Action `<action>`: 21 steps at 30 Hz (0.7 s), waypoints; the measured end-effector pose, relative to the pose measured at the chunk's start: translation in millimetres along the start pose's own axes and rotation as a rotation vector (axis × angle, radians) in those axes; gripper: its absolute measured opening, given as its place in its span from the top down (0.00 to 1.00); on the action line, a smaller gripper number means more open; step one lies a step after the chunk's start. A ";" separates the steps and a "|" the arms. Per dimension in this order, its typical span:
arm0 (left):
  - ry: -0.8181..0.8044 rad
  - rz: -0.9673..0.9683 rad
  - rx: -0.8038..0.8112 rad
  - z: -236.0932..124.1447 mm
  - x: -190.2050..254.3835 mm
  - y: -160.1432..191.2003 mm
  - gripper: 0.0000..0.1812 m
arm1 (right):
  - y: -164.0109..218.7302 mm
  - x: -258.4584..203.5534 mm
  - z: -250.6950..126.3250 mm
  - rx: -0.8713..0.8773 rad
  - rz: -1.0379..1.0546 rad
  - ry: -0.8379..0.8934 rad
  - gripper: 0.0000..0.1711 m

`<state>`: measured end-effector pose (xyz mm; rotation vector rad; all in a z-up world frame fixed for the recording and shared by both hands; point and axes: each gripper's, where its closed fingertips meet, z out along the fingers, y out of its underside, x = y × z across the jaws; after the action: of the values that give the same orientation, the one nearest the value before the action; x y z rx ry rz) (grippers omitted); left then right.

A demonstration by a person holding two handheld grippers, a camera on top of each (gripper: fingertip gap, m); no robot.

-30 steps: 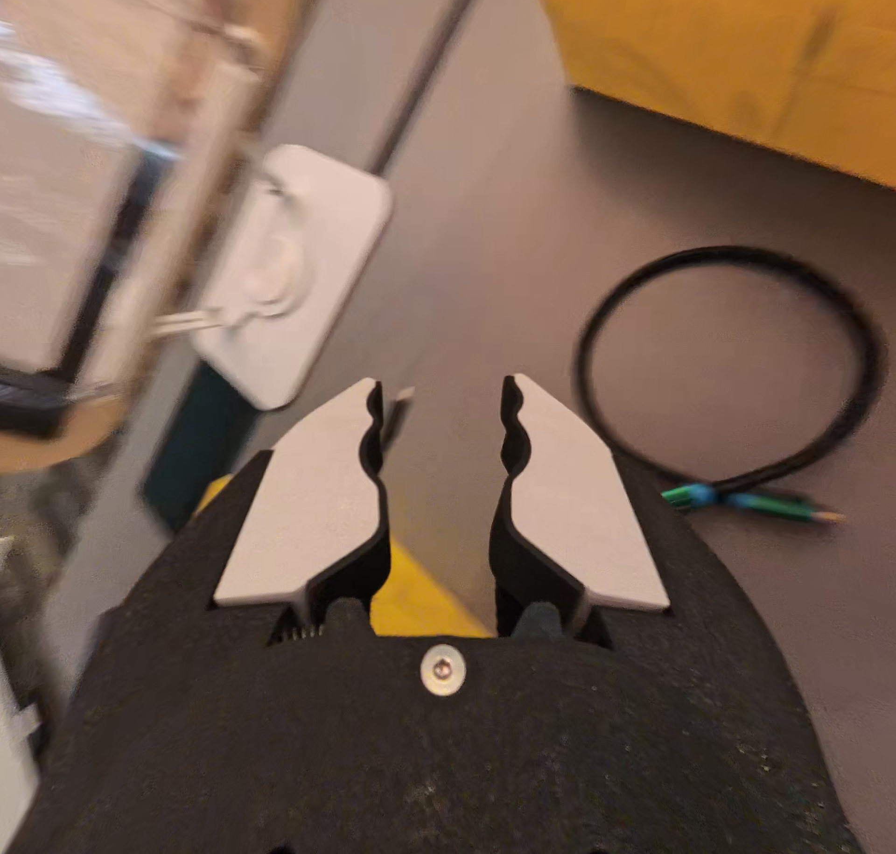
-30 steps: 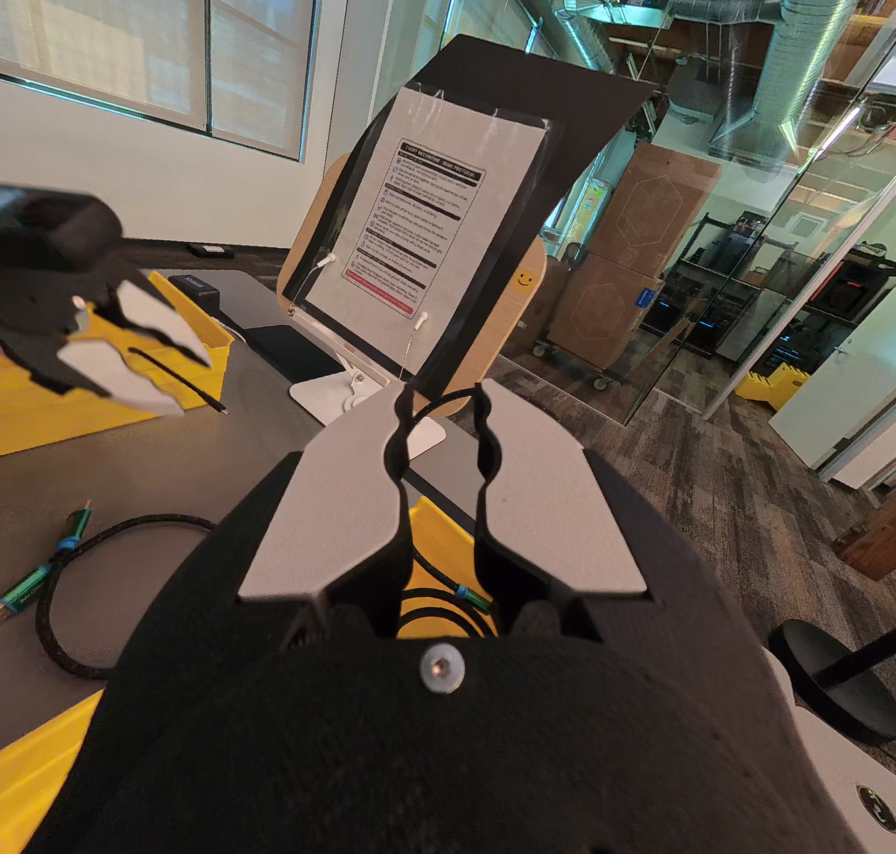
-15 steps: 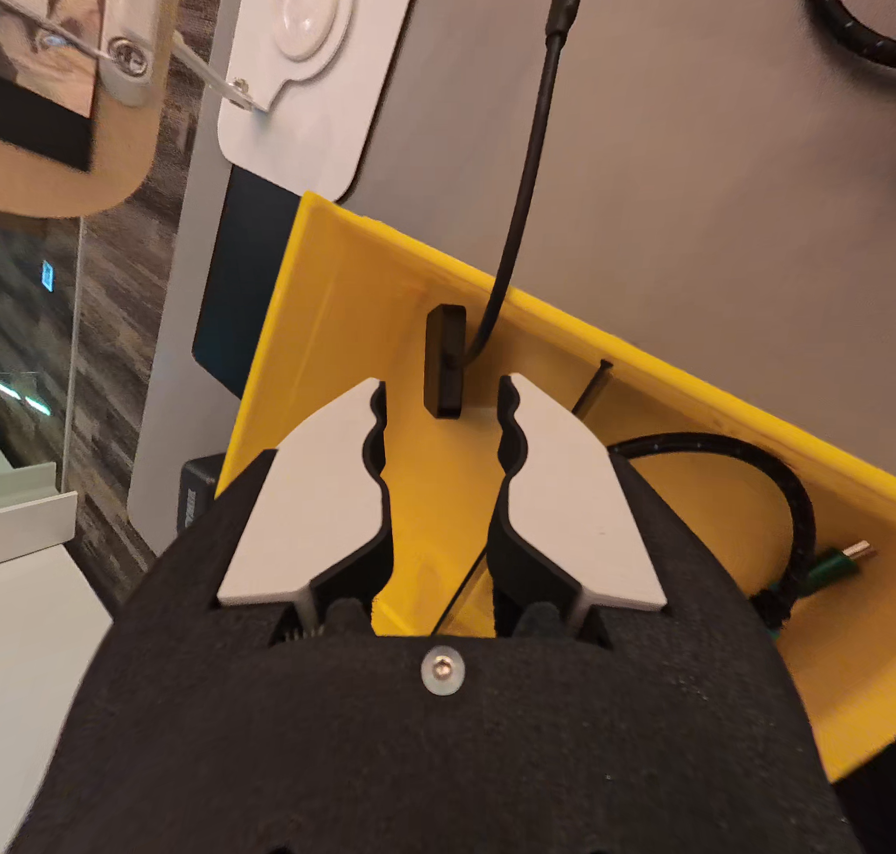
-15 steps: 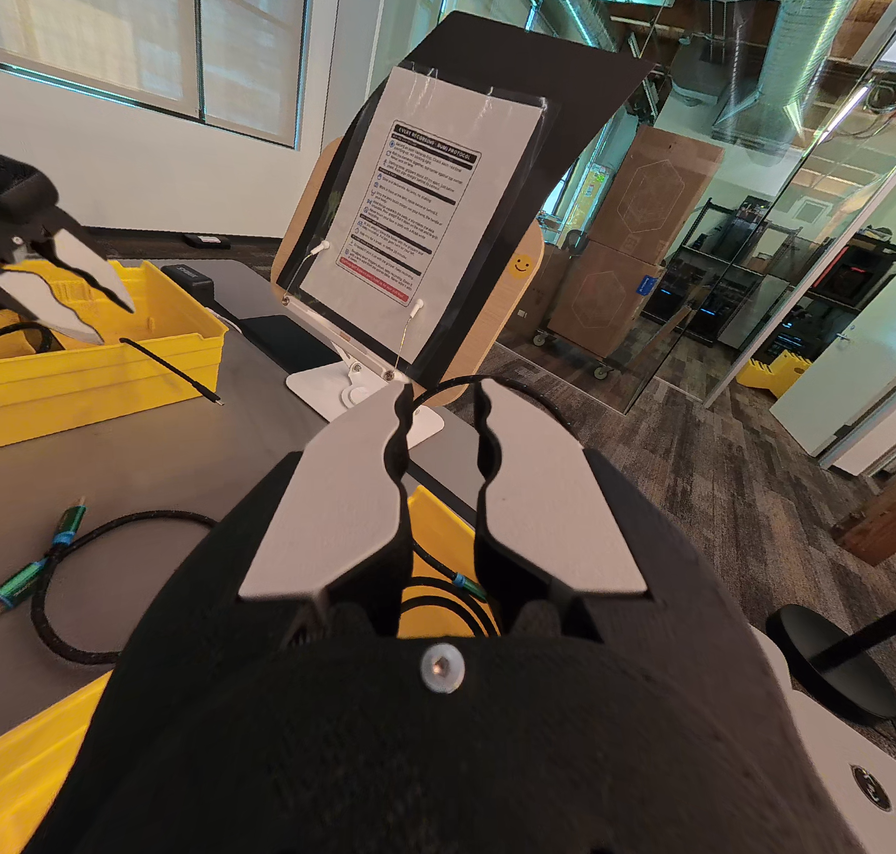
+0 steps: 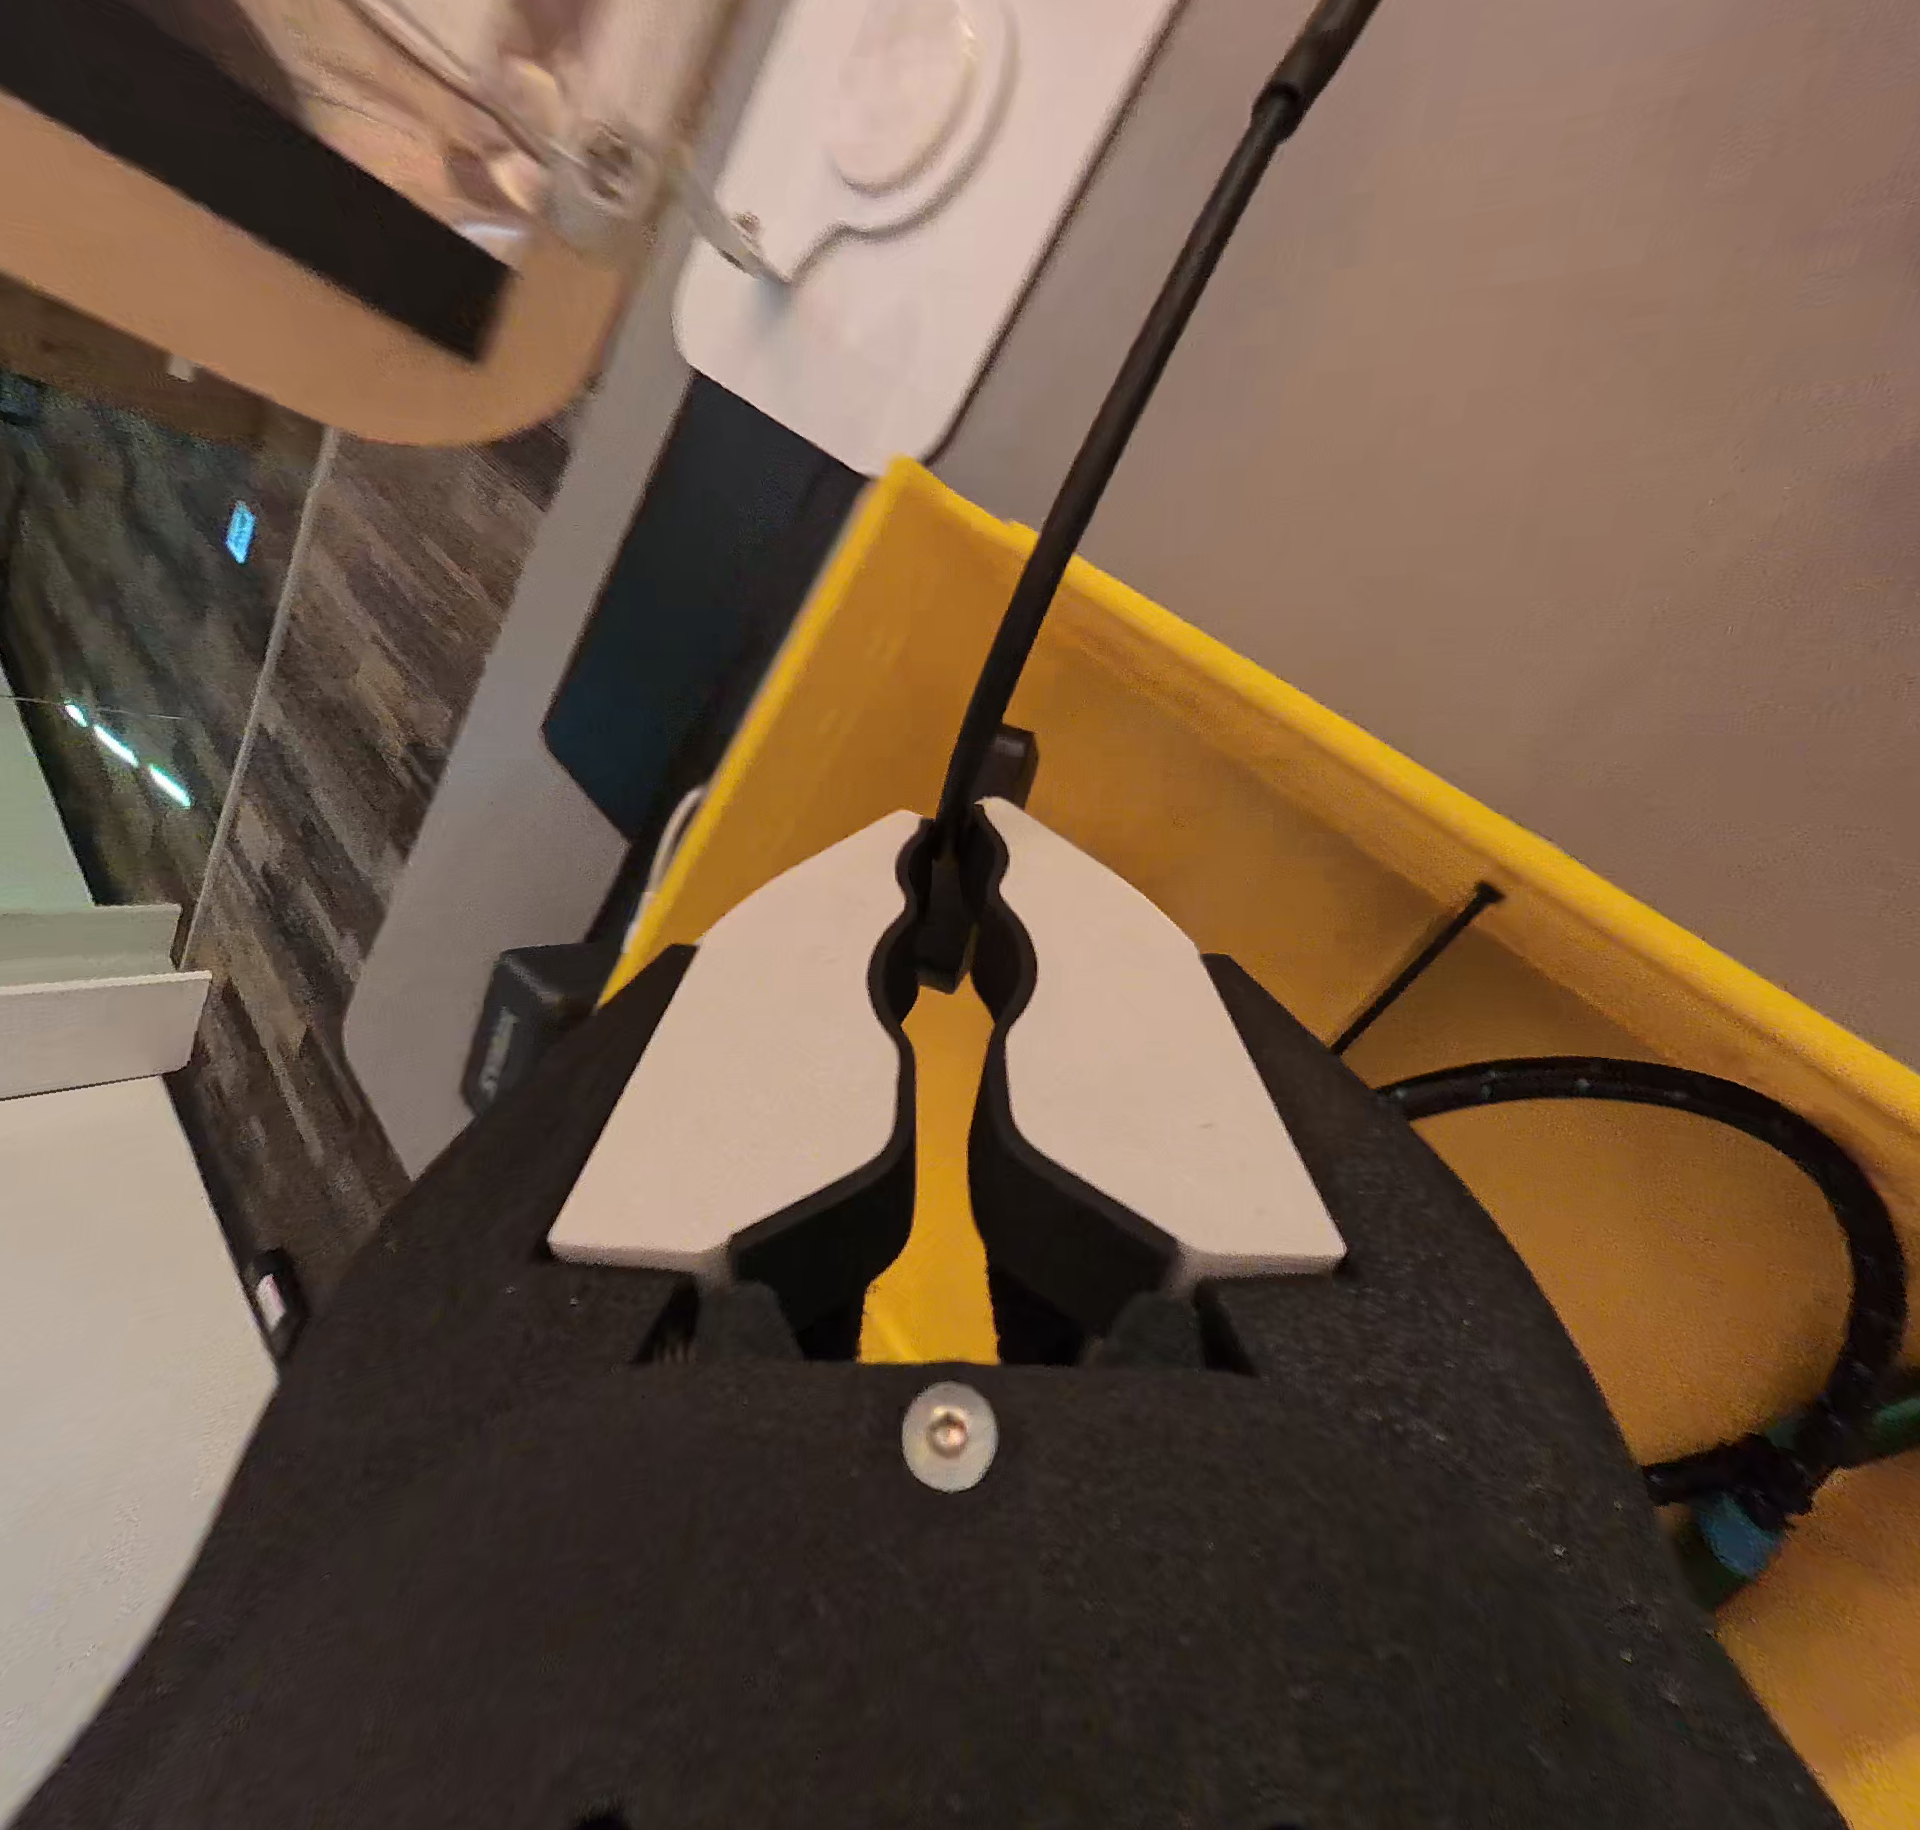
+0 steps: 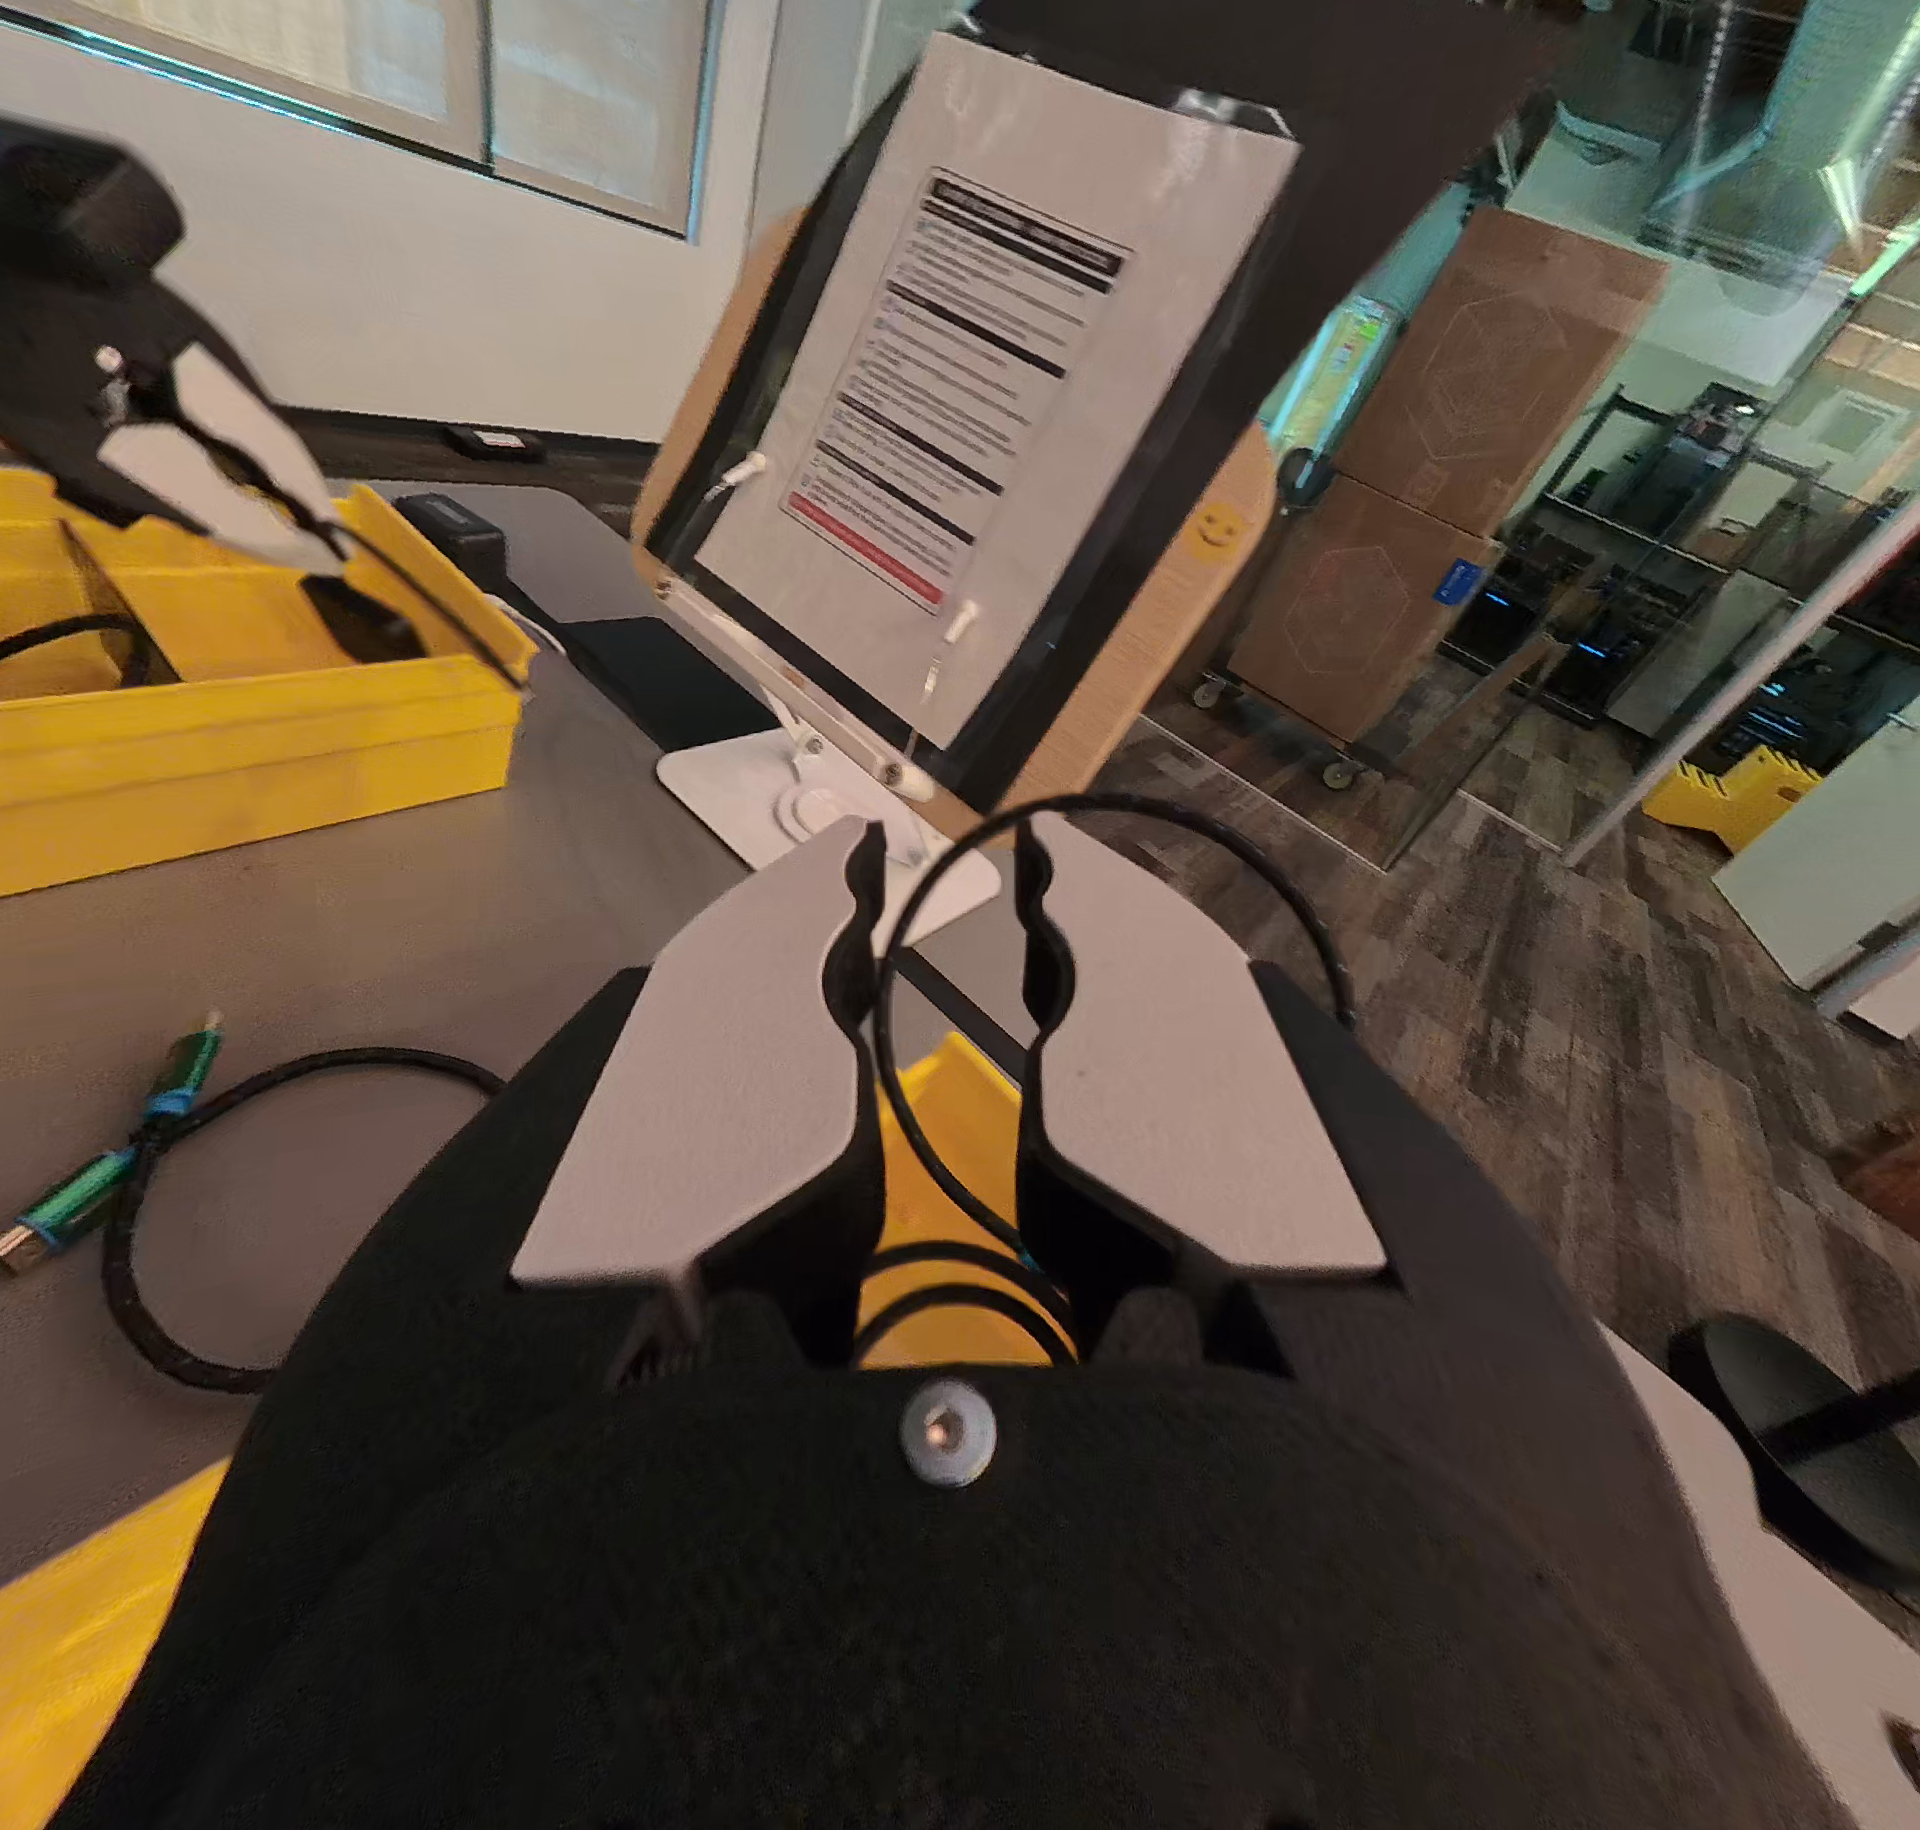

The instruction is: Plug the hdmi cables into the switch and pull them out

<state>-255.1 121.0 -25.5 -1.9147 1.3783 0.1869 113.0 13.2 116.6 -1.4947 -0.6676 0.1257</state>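
Now I am clenching my left tool (image 5: 951,871) on the small black switch (image 5: 943,923) at mid-frame, over the yellow bin (image 5: 1195,741), its thin lead (image 5: 1122,409) running toward the upper right. I am keeping the grip square so it is not twisting, while my right tool (image 6: 945,866) is hanging released, a black cable (image 6: 1164,835) looping past its tips.

Left gripper (image 5: 951,881) pinches a small black switch (image 5: 948,923) above a yellow tray (image 5: 1226,741), its cable (image 5: 1132,409) jutting over the grey bench (image 5: 1558,346).
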 end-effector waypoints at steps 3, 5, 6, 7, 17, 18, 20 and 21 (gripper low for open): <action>-0.001 -0.057 0.127 -40.3 -11.7 -32.4 0.98 | -15.1 -30.7 12.6 0.058 -0.042 -0.101 0.85; 0.038 -0.086 0.229 -71.3 -8.5 -60.9 0.98 | -26.3 -71.0 18.4 0.122 -0.118 -0.262 0.85; 0.071 -0.093 0.287 -87.3 -2.9 -76.4 0.98 | -30.3 -97.0 18.0 0.162 -0.172 -0.372 0.85; 0.106 -0.097 0.345 -103.3 4.5 -91.7 0.98 | -32.9 -121.1 16.7 0.201 -0.217 -0.470 0.85; 0.483 -0.190 0.730 -211.4 87.9 -189.9 0.98 | -69.3 -208.1 48.1 0.361 0.148 -0.714 0.70; 0.524 -0.201 0.754 -217.3 94.7 -195.6 0.98 | -69.8 -208.5 53.6 0.349 0.164 -0.679 0.68; 0.565 -0.221 0.774 -221.6 103.3 -203.7 0.98 | -72.9 -212.2 55.4 0.355 0.201 -0.676 0.65; 0.576 -0.222 0.782 -221.3 106.6 -207.1 0.97 | -75.5 -216.6 51.9 0.367 0.229 -0.718 0.66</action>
<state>-98.9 -74.4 176.1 -1.4546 1.2876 -0.9428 -112.9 -51.8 112.6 -1.1460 -0.9736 0.9428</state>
